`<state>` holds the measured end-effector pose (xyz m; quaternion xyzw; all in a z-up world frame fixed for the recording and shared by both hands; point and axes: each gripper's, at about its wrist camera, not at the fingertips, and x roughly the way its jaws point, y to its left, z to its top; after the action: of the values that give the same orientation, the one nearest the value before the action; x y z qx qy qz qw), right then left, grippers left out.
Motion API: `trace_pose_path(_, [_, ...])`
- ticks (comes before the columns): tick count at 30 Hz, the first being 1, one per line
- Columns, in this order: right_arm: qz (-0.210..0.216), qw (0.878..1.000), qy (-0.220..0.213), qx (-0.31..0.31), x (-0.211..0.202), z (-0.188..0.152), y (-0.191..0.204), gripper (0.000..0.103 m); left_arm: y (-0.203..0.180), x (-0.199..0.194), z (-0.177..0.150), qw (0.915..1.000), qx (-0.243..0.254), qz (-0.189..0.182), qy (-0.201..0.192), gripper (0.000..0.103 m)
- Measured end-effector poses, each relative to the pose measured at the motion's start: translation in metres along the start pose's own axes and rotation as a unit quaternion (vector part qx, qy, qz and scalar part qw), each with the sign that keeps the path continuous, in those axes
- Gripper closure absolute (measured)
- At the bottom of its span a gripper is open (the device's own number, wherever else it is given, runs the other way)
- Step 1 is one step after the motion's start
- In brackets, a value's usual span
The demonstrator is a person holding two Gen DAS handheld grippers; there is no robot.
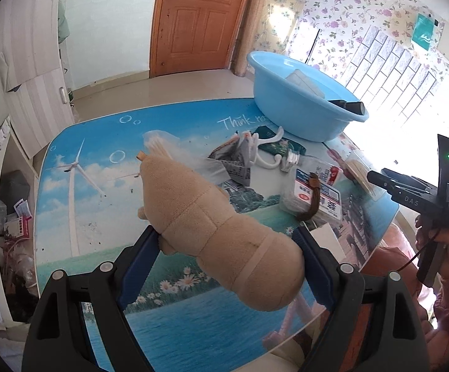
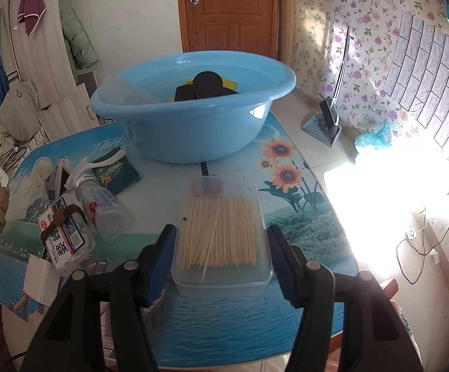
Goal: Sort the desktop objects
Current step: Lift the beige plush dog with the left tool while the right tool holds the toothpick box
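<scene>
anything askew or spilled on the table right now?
No spill visible. The clear plastic bottle lies on its side among the clutter left of the blue basin. In the clear toothpick box between the right gripper fingers, several toothpicks lie crooked across the bundle.

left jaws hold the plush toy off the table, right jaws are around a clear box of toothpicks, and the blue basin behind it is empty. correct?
Not quite: the blue basin is not empty. The right wrist view shows dark objects and something yellow inside. The rest holds: the left gripper holds the plush toy, and the right gripper is around the clear toothpick box.
</scene>
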<state>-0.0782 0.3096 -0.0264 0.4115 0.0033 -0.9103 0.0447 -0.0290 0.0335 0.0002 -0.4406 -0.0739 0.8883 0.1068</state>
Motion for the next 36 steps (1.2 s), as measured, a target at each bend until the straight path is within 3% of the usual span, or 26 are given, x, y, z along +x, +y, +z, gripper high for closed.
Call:
trace_pose_path(4, [0.006,1.0,0.001,-0.005,-0.003,-0.005,0.001,0.045,-0.008,0.001,-0.007,0.9999,0.002,-0.009,0.006,0.017])
trace_pose_path(13, [0.024,1.0,0.007,-0.012,-0.005,-0.014,0.008,0.045,-0.013,0.025,-0.022,0.9991,0.008,0.016,0.038,0.016])
trace_pose_path(28, [0.017,0.999,0.007,-0.036,-0.001,-0.022,0.018,0.044,-0.007,0.03,-0.032,0.9983,0.001,0.021,0.055,0.013])
trace_pose_path(36, [0.024,0.999,0.004,-0.046,-0.002,-0.025,0.023,0.044,-0.021,0.045,-0.025,0.9965,0.038,0.049,0.057,0.013])
